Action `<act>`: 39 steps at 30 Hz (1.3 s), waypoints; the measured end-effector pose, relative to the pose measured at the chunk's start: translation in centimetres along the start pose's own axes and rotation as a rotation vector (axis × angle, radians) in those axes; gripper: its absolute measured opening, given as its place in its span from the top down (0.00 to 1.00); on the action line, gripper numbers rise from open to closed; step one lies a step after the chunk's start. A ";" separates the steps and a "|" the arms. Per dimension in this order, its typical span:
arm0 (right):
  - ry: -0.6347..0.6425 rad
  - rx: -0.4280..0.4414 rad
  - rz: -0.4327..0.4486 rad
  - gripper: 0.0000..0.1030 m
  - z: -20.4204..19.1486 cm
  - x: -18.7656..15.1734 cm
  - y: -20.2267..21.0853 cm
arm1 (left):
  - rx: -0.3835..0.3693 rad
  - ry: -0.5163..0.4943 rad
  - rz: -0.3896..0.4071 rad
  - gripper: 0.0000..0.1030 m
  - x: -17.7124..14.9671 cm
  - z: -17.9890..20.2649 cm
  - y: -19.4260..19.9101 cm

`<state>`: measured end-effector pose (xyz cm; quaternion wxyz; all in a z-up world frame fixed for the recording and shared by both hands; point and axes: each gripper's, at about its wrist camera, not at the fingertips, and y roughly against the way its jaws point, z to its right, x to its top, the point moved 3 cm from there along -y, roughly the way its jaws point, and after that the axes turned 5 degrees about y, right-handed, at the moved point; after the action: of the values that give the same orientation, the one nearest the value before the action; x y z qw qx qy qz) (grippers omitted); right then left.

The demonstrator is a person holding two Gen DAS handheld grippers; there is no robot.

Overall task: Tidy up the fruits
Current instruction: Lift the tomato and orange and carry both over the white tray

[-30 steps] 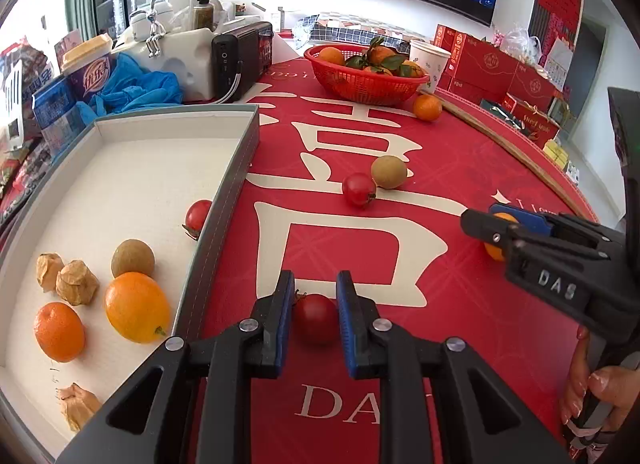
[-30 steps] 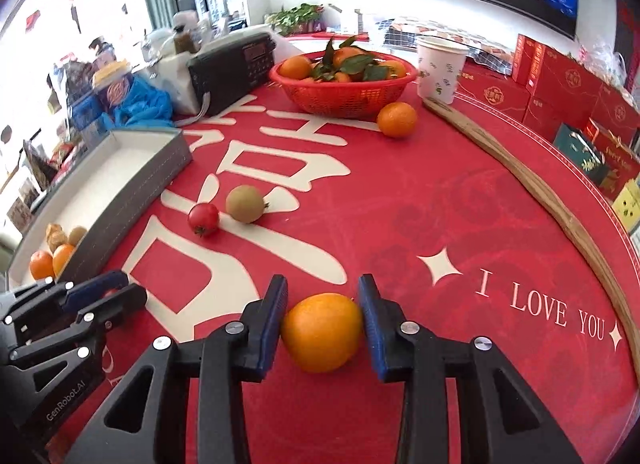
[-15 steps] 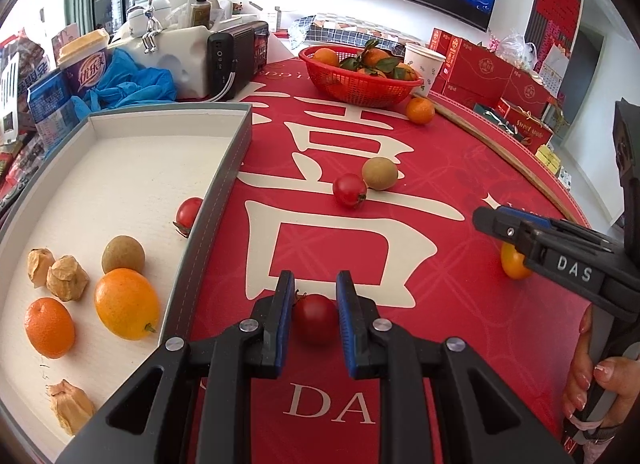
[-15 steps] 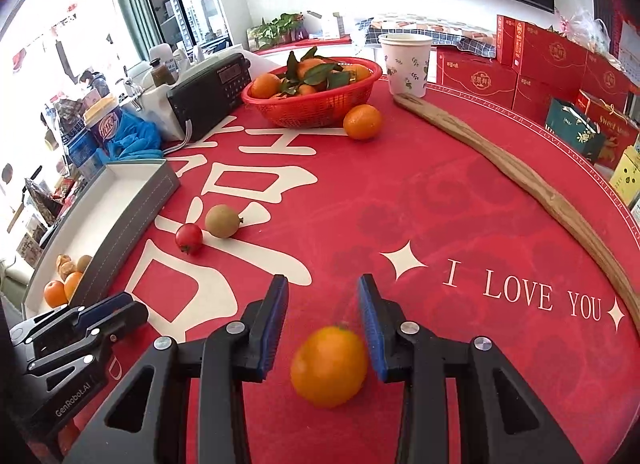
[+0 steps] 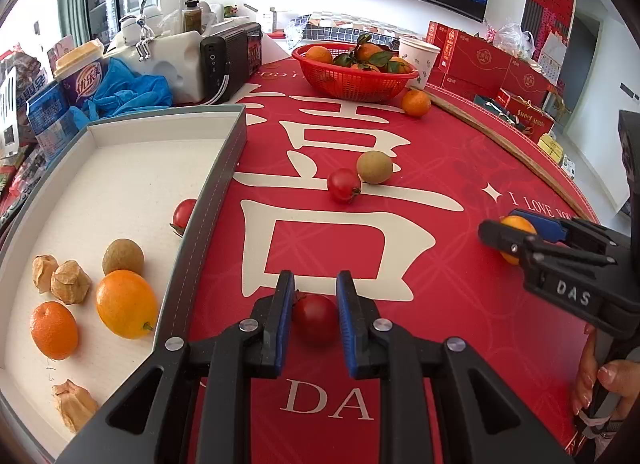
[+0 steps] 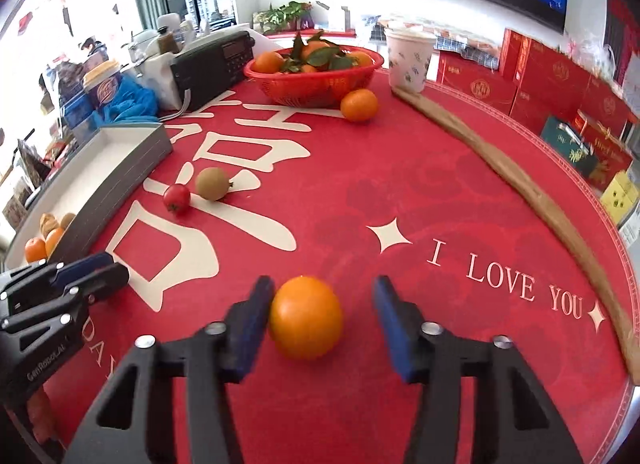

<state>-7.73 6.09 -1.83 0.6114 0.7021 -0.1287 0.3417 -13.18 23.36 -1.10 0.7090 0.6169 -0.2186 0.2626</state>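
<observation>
My left gripper [image 5: 314,296] is shut on a small red tomato [image 5: 315,318], held low over the red tablecloth beside the white tray [image 5: 216,184]. The tray holds an orange [image 5: 126,303], a tangerine [image 5: 53,330], a brown fruit [image 5: 123,257], a tomato [image 5: 184,214] and several husked fruits. My right gripper [image 6: 322,302] is open around an orange [image 6: 306,318] that lies on the cloth, touching the left pad. A tomato [image 6: 177,196] and a brown fruit [image 6: 212,183] lie together mid-table.
A red basket [image 5: 352,80] of tangerines stands at the back, a loose tangerine [image 5: 416,102] beside it. A paper cup [image 6: 410,60], a black radio [image 6: 212,64], a long wooden stick [image 6: 520,184] and red boxes ring the table.
My right gripper has opened and let go of the orange, which now rests on the cloth between the jaws. My left gripper still holds the tomato and has barely moved.
</observation>
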 end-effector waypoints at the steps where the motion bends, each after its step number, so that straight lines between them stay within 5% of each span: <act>1: -0.006 -0.004 0.000 0.60 0.2 0.1 0.0 | -0.003 0.002 0.000 0.77 0.0 0.0 0.0; 2: -0.007 -0.007 0.001 0.67 0.2 0.1 -0.1 | -0.010 0.006 0.000 0.77 0.0 0.0 0.0; 21: -0.089 0.079 0.041 0.66 0.0 0.9 0.7 | -0.074 0.018 -0.005 0.78 -0.3 0.1 0.5; 39: -0.063 0.140 0.057 0.66 -3.5 2.6 0.4 | -0.048 0.037 0.133 0.78 1.6 -1.2 3.9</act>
<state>-7.21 9.92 0.24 0.5464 0.7495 -0.1435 0.3449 -14.47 25.09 2.71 0.7086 0.5788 -0.2524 0.3150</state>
